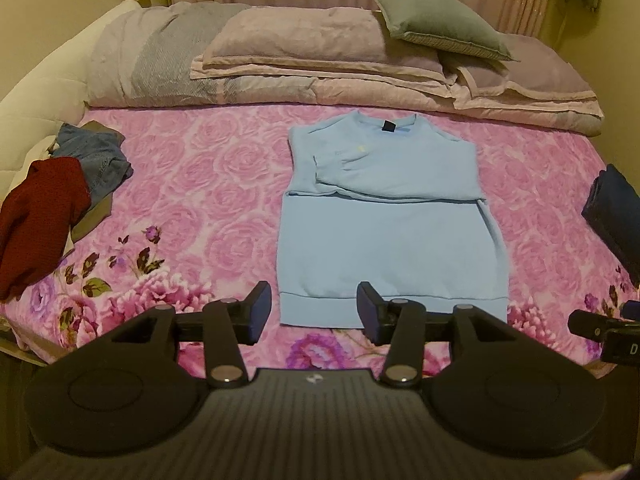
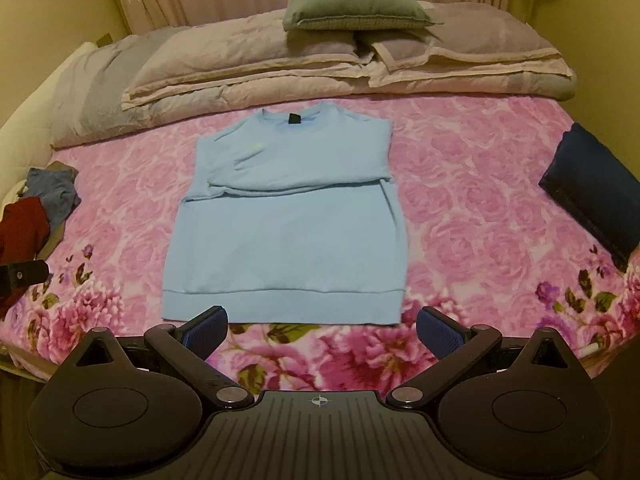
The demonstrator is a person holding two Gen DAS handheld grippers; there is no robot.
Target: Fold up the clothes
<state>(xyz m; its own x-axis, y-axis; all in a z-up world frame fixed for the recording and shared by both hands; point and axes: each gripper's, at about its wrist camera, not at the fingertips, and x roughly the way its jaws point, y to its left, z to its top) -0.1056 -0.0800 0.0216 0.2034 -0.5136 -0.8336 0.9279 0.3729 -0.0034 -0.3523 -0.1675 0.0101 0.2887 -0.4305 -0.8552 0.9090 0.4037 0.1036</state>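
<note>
The light blue soft sweatshirt [image 1: 384,216] lay flat on the pink flowery bed sheet [image 1: 200,184]. The left gripper [image 1: 314,310] and right gripper [image 2: 322,330] at 6 o'clock were both spread, holding nothing.

Both grippers [image 1: 312,310] [image 2: 322,330] empty (fingers apart)

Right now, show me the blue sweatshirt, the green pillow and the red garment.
blue sweatshirt [image 2: 288,236], right wrist view, middle of its body
green pillow [image 2: 356,2], right wrist view, its front face
red garment [image 1: 40,216], left wrist view, middle of the heap
</note>
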